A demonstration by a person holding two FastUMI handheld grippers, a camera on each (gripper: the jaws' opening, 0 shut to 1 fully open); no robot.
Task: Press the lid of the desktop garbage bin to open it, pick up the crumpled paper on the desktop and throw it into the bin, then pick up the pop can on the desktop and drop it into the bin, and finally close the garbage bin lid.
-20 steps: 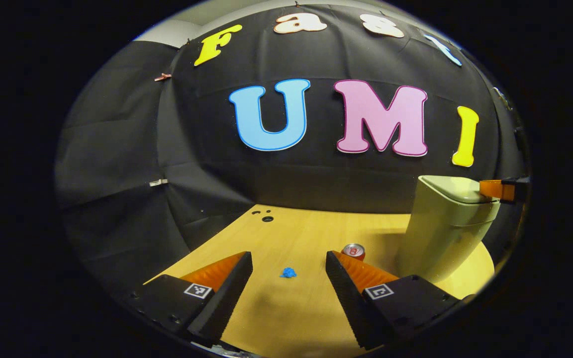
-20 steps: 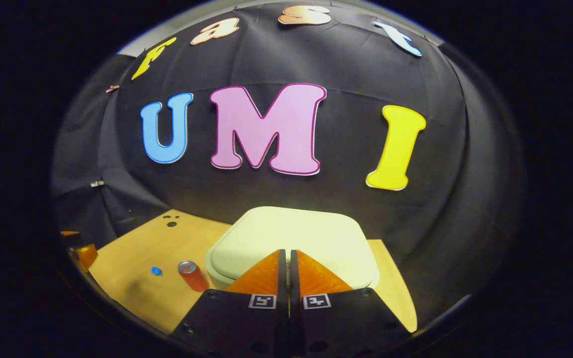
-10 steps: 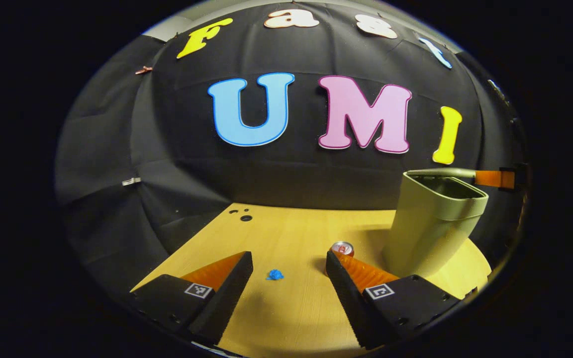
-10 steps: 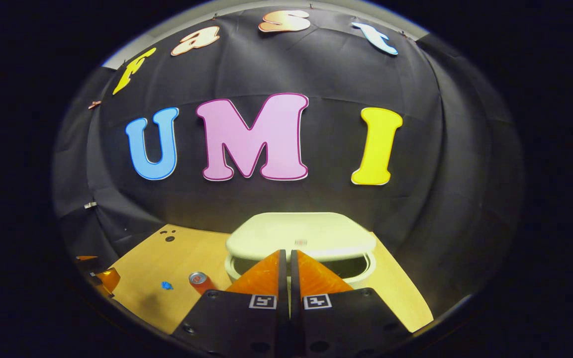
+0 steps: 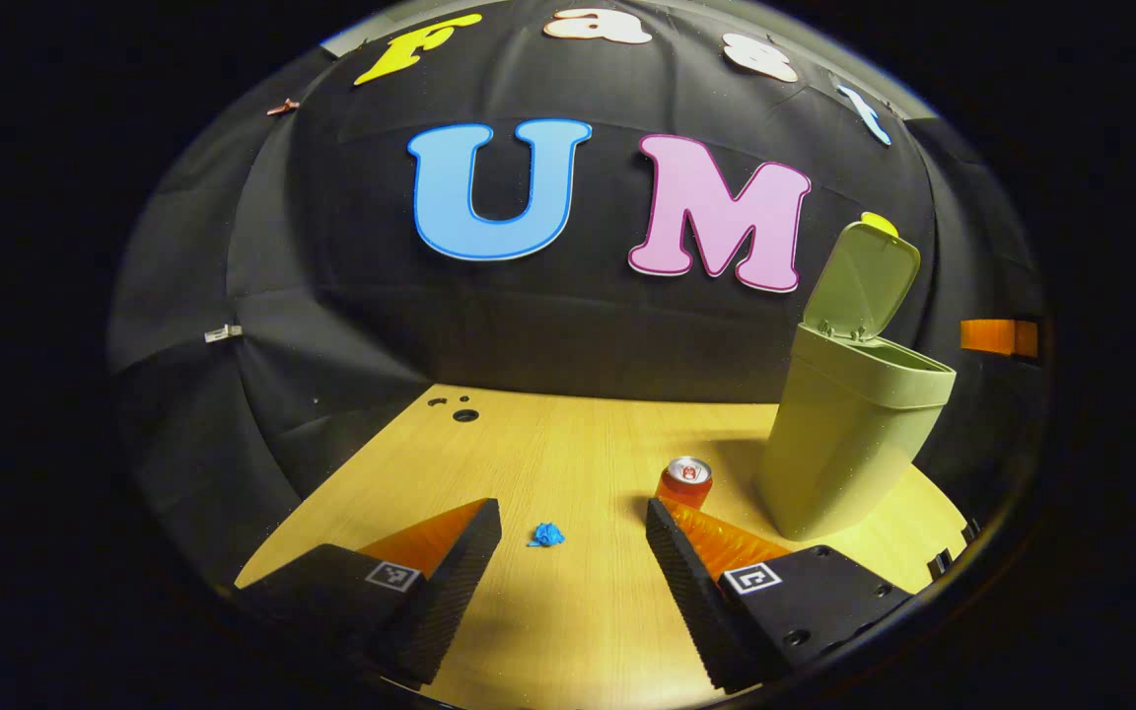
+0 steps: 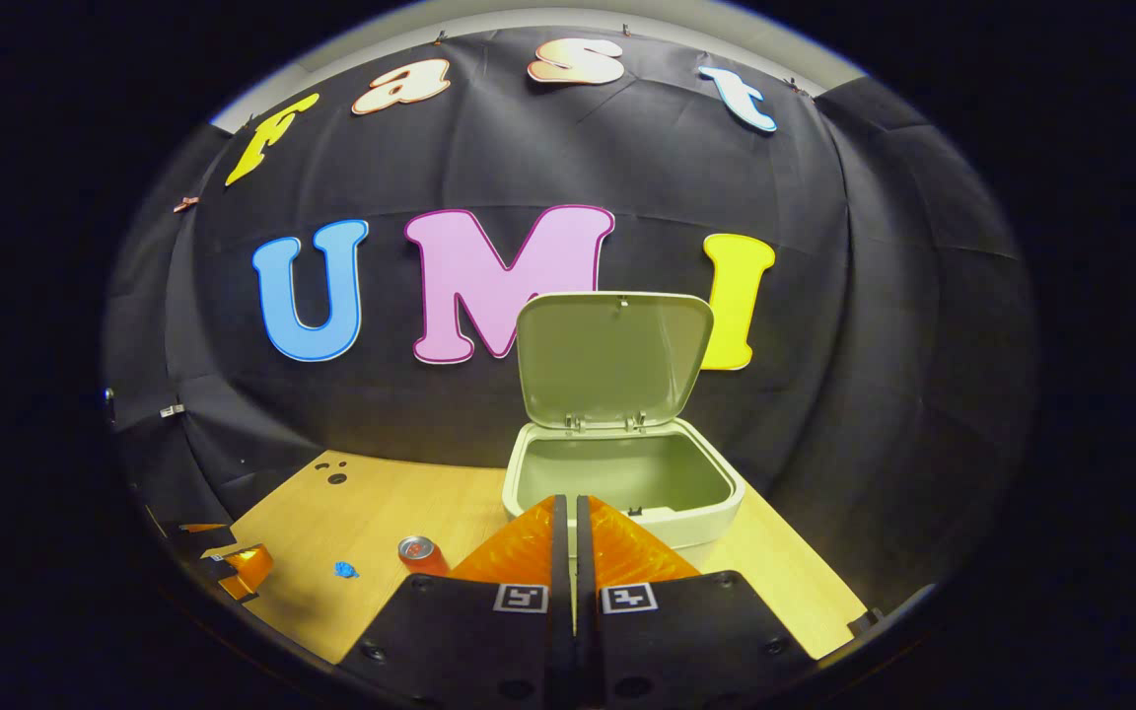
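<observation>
With its hinged lid standing upright, the pale green plastic bin on the wooden worktop is ready, so the crumpled blue paper ball comes next. It lies between the left gripper's spread fingers; go straight down and pinch gently. The right gripper, fingers together and empty, should stay clear of the red pop can.

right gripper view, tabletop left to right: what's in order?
Left hand-held gripper at the table's left edge → small blue crumpled paper → red pop can standing upright → pale green plastic bin with its lid raised.
</observation>
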